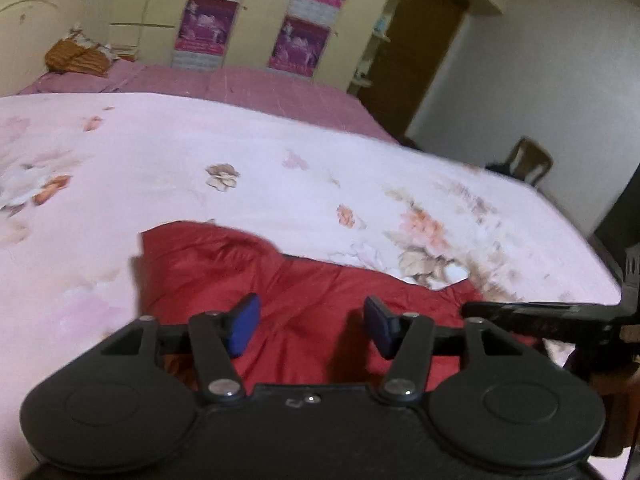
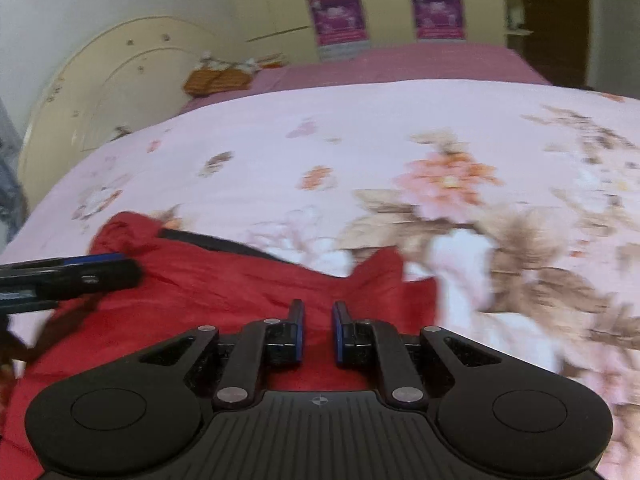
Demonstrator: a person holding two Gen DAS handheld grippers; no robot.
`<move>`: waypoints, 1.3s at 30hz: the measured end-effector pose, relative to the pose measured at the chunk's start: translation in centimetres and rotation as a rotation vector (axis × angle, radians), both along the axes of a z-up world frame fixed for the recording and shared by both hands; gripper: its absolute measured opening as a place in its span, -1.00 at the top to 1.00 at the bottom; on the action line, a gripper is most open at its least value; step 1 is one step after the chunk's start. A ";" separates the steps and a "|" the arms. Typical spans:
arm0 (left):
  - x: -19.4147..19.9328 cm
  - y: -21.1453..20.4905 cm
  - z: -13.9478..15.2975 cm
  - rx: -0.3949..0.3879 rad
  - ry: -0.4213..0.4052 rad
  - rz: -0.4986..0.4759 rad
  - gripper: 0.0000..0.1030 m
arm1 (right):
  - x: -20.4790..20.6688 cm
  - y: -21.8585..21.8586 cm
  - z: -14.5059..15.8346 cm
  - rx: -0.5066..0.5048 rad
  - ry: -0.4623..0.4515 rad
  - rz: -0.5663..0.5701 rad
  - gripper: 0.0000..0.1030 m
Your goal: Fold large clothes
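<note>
A crumpled red garment (image 1: 304,300) lies on the near part of a bed with a pink flowered sheet (image 1: 248,148). My left gripper (image 1: 312,320) is open above the red cloth, its blue pads (image 1: 244,320) wide apart and holding nothing. In the right wrist view the same red garment (image 2: 208,292) shows a dark band along its far edge. My right gripper (image 2: 318,320) hovers over it with its jaws a narrow gap apart and nothing between them. The left gripper's finger (image 2: 80,274) enters at the left edge. The right gripper's finger (image 1: 540,314) shows at the right of the left wrist view.
A mauve cover (image 1: 248,84) lies across the far side of the bed, with an orange-brown bundle (image 1: 76,58) at its corner. Cream wardrobes with purple posters (image 1: 206,26) stand behind. A brown door (image 1: 420,48) and a wooden chair (image 1: 528,160) are at right. A curved headboard (image 2: 100,80) is at left.
</note>
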State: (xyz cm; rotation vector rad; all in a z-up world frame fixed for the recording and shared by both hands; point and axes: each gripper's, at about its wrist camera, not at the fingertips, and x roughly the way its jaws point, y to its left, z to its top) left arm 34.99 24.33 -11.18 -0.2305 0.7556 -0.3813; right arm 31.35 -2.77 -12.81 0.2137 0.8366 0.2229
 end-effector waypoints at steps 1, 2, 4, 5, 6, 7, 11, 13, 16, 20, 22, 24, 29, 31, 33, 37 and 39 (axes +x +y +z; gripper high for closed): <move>-1.2 0.5 0.6 -0.014 -0.015 0.008 -0.11 | -0.9 -0.9 0.9 0.012 -0.027 -0.018 0.76; -2.8 0.9 1.3 -0.031 -0.039 0.013 -0.11 | -2.2 -1.6 2.0 0.028 -0.060 -0.025 0.76; -5.5 0.4 2.2 -0.046 -0.066 -0.005 -0.11 | -5.0 -2.0 3.7 0.067 -0.118 0.027 0.76; -6.9 -0.4 2.6 -0.042 -0.083 -0.025 -0.12 | -6.0 -1.7 4.1 0.071 -0.137 0.060 0.76; -8.1 -1.5 2.7 -0.026 -0.097 -0.043 -0.12 | -7.0 -1.0 4.4 0.073 -0.150 0.105 0.76; -8.8 -2.6 2.7 -0.002 -0.102 -0.060 -0.12 | -7.7 -0.4 4.3 0.073 -0.157 0.141 0.76; -10.3 -5.6 0.7 0.174 -0.099 -0.056 -0.15 | -8.3 1.3 1.7 -0.027 -0.119 0.179 0.76; -11.0 -4.7 0.1 0.160 -0.082 -0.018 -0.10 | -8.3 -0.1 0.4 -0.022 -0.081 0.114 0.76; -12.7 -3.9 1.0 0.193 -0.086 0.001 -0.06 | -9.1 -1.8 0.1 -0.051 -0.052 0.081 0.76; -16.6 -3.4 3.4 0.142 -0.130 0.001 -0.06 | -13.0 -3.0 3.7 0.005 -0.126 0.087 0.76; -18.9 -4.2 3.9 0.146 -0.152 -0.020 -0.06 | -15.5 -2.0 5.5 0.039 -0.172 0.149 0.76; -20.2 -5.1 3.6 0.147 -0.143 -0.019 -0.07 | -17.9 -0.5 6.3 0.067 -0.195 0.222 0.76; -21.5 -5.7 1.2 0.170 -0.094 0.013 -0.06 | -20.6 3.0 4.1 -0.026 -0.163 0.324 0.76; -21.9 -5.7 0.7 0.169 -0.088 0.022 -0.06 | -20.4 2.9 2.5 -0.056 -0.121 0.293 0.76; -22.0 -5.6 0.4 0.170 -0.086 0.025 -0.06 | -20.4 2.4 1.6 -0.046 -0.095 0.271 0.76; -22.5 -5.3 0.8 0.177 -0.085 0.039 -0.06 | -20.4 2.0 1.4 -0.060 -0.081 0.251 0.76; -23.2 -5.4 1.8 0.202 -0.083 0.057 -0.06 | -20.9 1.7 2.2 -0.064 -0.074 0.228 0.76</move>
